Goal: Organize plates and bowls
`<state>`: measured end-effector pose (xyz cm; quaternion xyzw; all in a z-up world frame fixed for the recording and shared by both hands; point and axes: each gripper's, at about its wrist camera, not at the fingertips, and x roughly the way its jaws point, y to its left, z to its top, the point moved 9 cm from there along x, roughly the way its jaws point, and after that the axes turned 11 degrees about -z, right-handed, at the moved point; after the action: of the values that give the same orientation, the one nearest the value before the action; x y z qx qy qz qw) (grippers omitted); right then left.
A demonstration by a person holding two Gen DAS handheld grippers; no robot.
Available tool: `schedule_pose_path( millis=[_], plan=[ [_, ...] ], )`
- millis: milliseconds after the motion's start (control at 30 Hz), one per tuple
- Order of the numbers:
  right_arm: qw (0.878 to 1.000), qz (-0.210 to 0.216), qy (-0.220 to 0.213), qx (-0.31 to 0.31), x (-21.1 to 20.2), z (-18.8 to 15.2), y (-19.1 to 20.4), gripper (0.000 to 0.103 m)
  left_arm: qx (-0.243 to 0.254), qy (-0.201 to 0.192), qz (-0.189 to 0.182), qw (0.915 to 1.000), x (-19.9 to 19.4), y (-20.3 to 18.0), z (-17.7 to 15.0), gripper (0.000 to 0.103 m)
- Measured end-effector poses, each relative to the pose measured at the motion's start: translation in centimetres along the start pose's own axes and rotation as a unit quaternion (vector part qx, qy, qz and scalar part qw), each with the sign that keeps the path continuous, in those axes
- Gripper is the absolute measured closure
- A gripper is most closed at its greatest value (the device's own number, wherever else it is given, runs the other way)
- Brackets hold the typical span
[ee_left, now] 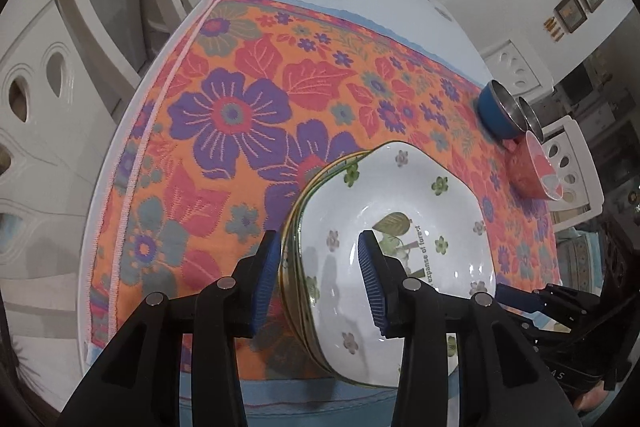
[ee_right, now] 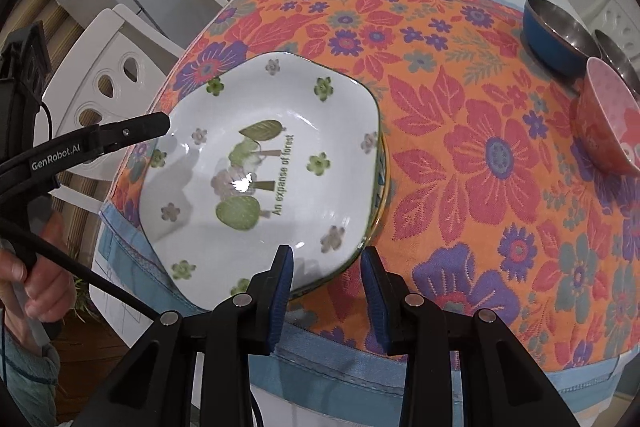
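While a white plate (ee_right: 260,167) printed with green trees, small flowers and the words "An expanse of forest" sits on top of a short stack of plates (ee_left: 294,259), the stack rests at the near edge of a table covered by an orange floral cloth (ee_right: 460,147). At the plate's nine o'clock edge, the left gripper (ee_left: 318,283) straddles the rim, jaws parted, pads not pressing. At its five o'clock edge, the right gripper (ee_right: 326,291) straddles the rim likewise; whether its pads press cannot be told. Toward two o'clock stand a blue bowl (ee_right: 556,35), a steel bowl (ee_right: 616,55) and a pink bowl (ee_right: 612,131). White chairs (ee_right: 120,83) surround the table.
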<state>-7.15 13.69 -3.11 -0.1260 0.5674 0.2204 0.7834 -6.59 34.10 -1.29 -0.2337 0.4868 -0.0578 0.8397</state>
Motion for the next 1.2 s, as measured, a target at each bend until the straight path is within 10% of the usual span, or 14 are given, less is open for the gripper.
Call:
schedule_pose_path(
  millis=[667,1067,1200],
  plan=[
    [0.999,-0.014,-0.033,0.028,-3.1,-0.6,-1.2,0.069,0.063,-0.013,-0.03,0.9975,0.0,-5.4,2.4,0.066],
    [0.983,-0.023,-0.11,0.143,-8.1,0.3,-13.1,0.068,0.131,-0.034,-0.044,0.9898,2.0,-17.0,5.5,0.053],
    [0.977,-0.019,-0.114,0.182,-9.1,0.3,-19.0,0.043,0.111,-0.039,-0.058,0.9914,3.9,-20.7,6.1,0.034]
  ],
)
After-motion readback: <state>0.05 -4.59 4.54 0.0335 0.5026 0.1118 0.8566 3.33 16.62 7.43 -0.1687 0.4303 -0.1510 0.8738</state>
